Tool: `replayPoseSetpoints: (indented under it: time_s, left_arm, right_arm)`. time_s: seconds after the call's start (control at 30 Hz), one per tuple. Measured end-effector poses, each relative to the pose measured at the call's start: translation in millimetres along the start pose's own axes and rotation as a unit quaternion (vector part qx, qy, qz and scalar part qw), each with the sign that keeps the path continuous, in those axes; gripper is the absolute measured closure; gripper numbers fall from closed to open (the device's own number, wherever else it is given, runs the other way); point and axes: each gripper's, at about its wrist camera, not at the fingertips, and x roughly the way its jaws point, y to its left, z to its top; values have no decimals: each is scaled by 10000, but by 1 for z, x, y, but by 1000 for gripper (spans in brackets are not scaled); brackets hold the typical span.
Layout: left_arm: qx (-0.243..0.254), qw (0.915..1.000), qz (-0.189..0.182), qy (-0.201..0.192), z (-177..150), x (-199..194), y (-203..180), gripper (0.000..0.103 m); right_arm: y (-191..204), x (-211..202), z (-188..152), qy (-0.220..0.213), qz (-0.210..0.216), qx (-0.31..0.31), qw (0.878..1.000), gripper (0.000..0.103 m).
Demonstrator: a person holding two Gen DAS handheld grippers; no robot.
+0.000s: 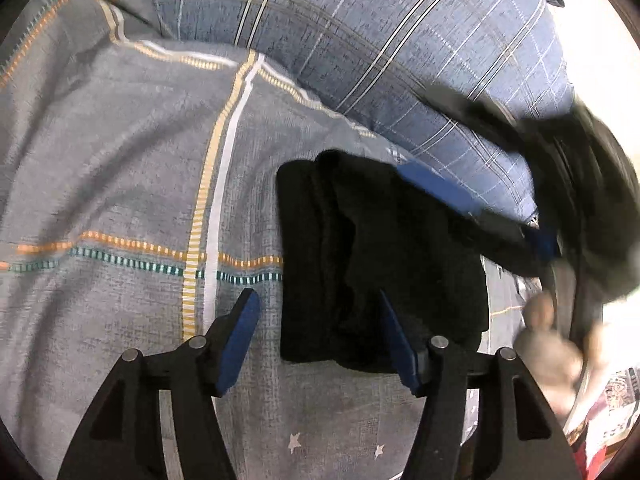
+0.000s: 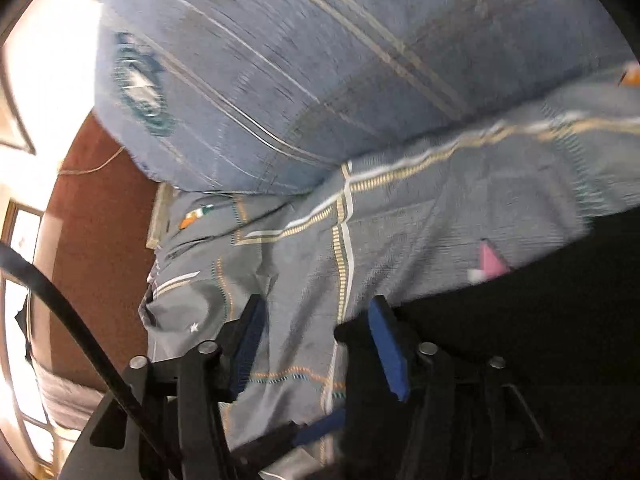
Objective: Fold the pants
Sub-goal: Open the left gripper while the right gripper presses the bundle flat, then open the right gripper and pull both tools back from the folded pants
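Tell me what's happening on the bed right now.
A person with a gripper in each hand is folding black pants on a grey plaid bedspread. The pants lie bunched in a rough folded pile beside a blue pillow. The left gripper is open, hovering at the pile's near edge. The right gripper is also open and holds nothing; the picture is motion-blurred.

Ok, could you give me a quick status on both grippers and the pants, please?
Left gripper open, empty, above the bed sheet. Right gripper open, empty, beside the black pants. Pants folded into a bundle below the blue pillow. Nothing in the way.
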Motion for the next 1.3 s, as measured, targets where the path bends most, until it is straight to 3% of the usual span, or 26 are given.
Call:
replayPoseSetpoints:
  time_s: [0.13,0.27,0.43,0.67,0.83,1.07,1.3]
  left_arm:
    - [351,9978,323,-467,-10,-21,-20,42]
    - [753,9915,729,-773,-26,-31,-42,42]
    - [1030,9846,1070,-921,-54,-42,-60,42]
    - [1301,9693,1717,-1187,-94,-65,-80,41]
    - [1510,9596,1927,-1388,-121,-78,-103,39]
    - [1928,9402,2353,-1531,-155,-75,-138,35]
    - [2106,9283,2567,-1673,-172,-79,-163,31]
  right_arm:
    - [-16,-56,-39,-338,-334,-312,9984,37]
    - [-61,-103,-75,-593,-500,-28,9970,36]
    - [-114,-137,-105,-900,103,772,9929,37]
    - [-109,-165,-133,-1253,217,670,9896,34]
    - [-105,-194,-162,-1563,229,548,9859,33]
    - [-87,-225,-192,-1984,-325,-1,9796,31]
    - [-68,-236,-215,-2218,-825,-634,9695,31]
